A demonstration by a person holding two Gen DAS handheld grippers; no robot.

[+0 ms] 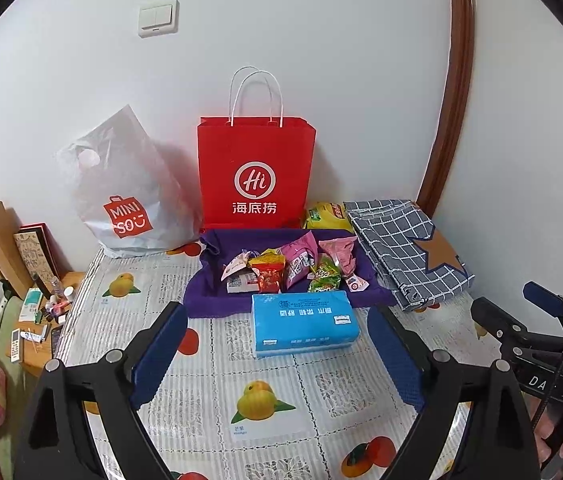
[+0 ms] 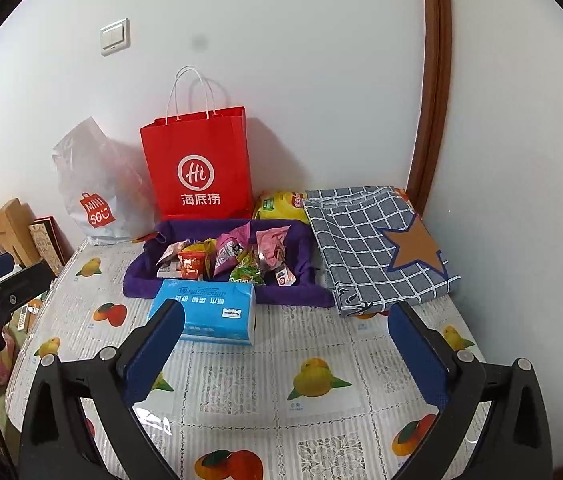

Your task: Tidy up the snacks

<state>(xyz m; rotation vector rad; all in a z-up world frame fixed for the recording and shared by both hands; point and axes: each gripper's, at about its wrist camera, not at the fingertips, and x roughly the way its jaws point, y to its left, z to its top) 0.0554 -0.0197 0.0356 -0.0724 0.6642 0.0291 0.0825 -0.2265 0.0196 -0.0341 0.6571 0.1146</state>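
Several snack packets (image 1: 285, 270) (image 2: 227, 260) lie heaped in a purple cloth tray (image 1: 209, 280) (image 2: 141, 276) at the back of the table. A blue tissue pack (image 1: 303, 322) (image 2: 205, 314) lies flat just in front of the tray. My left gripper (image 1: 277, 352) hovers open over the table, its blue pads either side of the tissue pack without touching it. My right gripper (image 2: 285, 344) is open wide with only tablecloth between its pads; its left pad overlaps the tissue pack's near corner in the view. A yellow snack bag (image 1: 327, 216) (image 2: 279, 204) lies behind the tray.
A red paper bag (image 1: 255, 176) (image 2: 197, 168) and a white plastic shopping bag (image 1: 129, 200) (image 2: 97, 196) stand against the wall. A folded checked cloth (image 1: 405, 248) (image 2: 377, 244) lies right of the tray. The fruit-print tablecloth (image 1: 261, 400) (image 2: 313, 384) covers the table. A cluttered bedside stand (image 1: 41, 320) is left.
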